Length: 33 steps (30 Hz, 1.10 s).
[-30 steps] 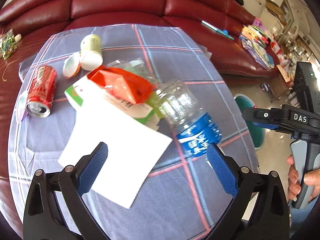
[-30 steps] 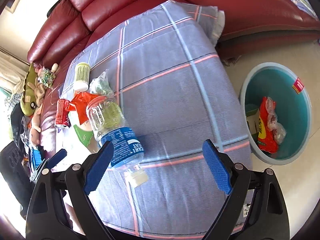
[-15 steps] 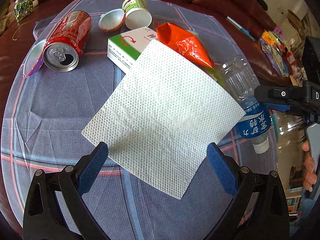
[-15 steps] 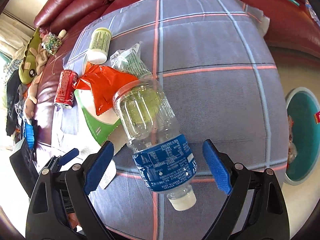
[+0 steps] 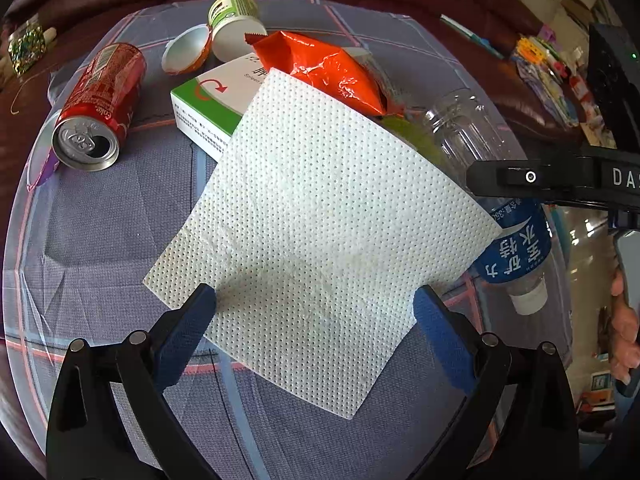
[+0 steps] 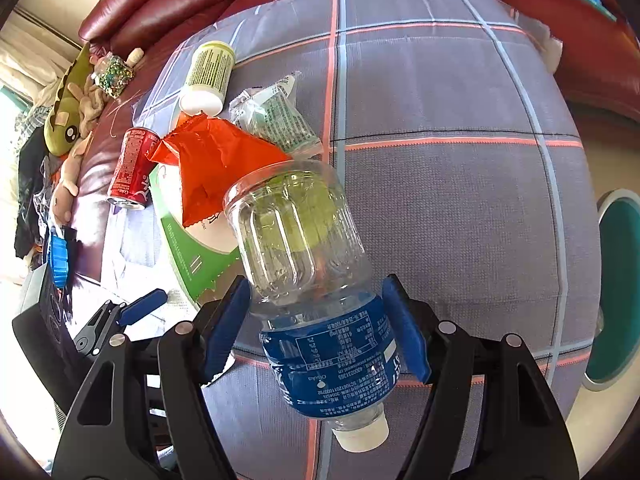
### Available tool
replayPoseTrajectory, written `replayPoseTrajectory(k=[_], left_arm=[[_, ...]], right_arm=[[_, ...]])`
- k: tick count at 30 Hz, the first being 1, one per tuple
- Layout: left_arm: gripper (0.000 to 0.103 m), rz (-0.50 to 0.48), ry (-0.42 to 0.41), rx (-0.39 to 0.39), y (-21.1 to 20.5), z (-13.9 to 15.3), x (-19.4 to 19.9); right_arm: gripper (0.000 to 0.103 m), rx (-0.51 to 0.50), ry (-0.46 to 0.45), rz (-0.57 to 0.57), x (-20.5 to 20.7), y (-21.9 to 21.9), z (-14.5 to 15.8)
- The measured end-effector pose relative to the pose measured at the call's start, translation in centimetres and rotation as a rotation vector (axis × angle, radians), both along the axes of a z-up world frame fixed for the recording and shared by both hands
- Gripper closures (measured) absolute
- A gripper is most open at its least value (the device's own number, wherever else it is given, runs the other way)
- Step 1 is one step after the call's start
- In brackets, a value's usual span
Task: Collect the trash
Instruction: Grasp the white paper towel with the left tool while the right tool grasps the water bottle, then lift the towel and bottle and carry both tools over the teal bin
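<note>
The white napkin [image 5: 320, 232] ahead of the left tool [image 5: 314, 322] covers most of the green-and-white box [image 5: 208, 108] and part of the bottle [image 5: 472, 136]. Teal bin [image 6: 620, 292] right of the right tool [image 6: 316, 320] is cut off by the frame edge.

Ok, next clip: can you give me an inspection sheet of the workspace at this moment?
Surface: grey plaid cloth, trash heaped at one side.
Job's things: plastic bottle, paper towel, cola can, orange wrapper, green-white box, cup, foil lid, clear packet.
Clutter: plush toy on the sofa.
Grippers: left gripper open, straddling the towel; right gripper has just been closing, pads against the bottle.
Cables: nothing seen.
Surroundings: red leather sofa, teal bin.
</note>
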<state>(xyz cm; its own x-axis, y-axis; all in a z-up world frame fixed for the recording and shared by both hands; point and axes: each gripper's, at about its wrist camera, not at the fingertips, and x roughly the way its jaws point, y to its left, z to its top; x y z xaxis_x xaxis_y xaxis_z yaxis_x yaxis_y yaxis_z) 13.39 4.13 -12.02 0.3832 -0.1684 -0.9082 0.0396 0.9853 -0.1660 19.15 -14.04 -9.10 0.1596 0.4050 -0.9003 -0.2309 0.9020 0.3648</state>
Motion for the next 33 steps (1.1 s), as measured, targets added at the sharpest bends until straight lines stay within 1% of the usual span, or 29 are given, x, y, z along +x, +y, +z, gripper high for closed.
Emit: replayPoseTrajectory(k=[5, 8, 10, 12, 16, 17, 18, 19, 20, 21, 22, 25, 29, 33], left_arm=[[0.004, -0.014, -0.034, 0.098, -1.5, -0.5, 0.4], [0.005, -0.012, -0.049, 0.11, -1.5, -0.6, 0.4], [0.014, -0.006, -0.06, 0.125, -1.3, -0.5, 0.3], [0.021, 0.001, -0.065, 0.136, -1.0, -0.4, 0.2], [0.026, -0.004, -0.079, 0.151, -1.2, -0.3, 0.6], [0.031, -0.005, -0.089, 0.16, -1.4, -0.3, 0.6], [0.039, -0.006, -0.099, 0.159, -1.7, -0.2, 0.8], [0.053, -0.003, -0.108, 0.158, -1.9, 0.0, 0.9], [0.063, 0.005, -0.114, 0.156, -1.9, 0.1, 0.9], [0.079, 0.016, -0.113, 0.151, -1.8, 0.2, 0.9], [0.089, 0.028, -0.107, 0.135, -1.5, 0.3, 1.0], [0.095, 0.055, -0.084, 0.064, -0.3, 0.4, 0.8], [0.097, 0.066, -0.077, 0.038, 0.3, 0.8, -0.1], [0.097, 0.058, -0.101, 0.01, 0.7, 2.5, -1.2]], right_arm=[[0.038, 0.032, 0.007, -0.008, -0.7, -1.0, -0.1], [0.038, 0.047, 0.01, -0.012, -1.0, -1.3, -0.1], [0.038, 0.059, 0.014, -0.014, -1.1, -1.6, -0.2], [0.038, 0.073, 0.018, -0.019, -1.2, -1.8, -0.3], [0.038, 0.095, 0.021, -0.026, -1.4, -2.2, -0.4], [0.038, 0.1, 0.022, -0.028, -1.4, -2.2, -0.4], [0.038, 0.106, 0.023, -0.031, -1.5, -2.3, -0.4], [0.038, 0.112, 0.026, -0.034, -1.7, -2.5, -0.5], [0.038, 0.117, 0.028, -0.038, -1.8, -2.6, -0.5], [0.038, 0.121, 0.031, -0.041, -1.8, -2.7, -0.5], [0.038, 0.121, 0.032, -0.043, -1.9, -2.8, -0.5], [0.038, 0.122, 0.029, -0.048, -2.3, -3.2, -0.5], [0.038, 0.134, 0.022, -0.061, -2.7, -3.9, -0.4], [0.038, 0.165, 0.007, -0.09, -3.1, -5.1, 0.4]])
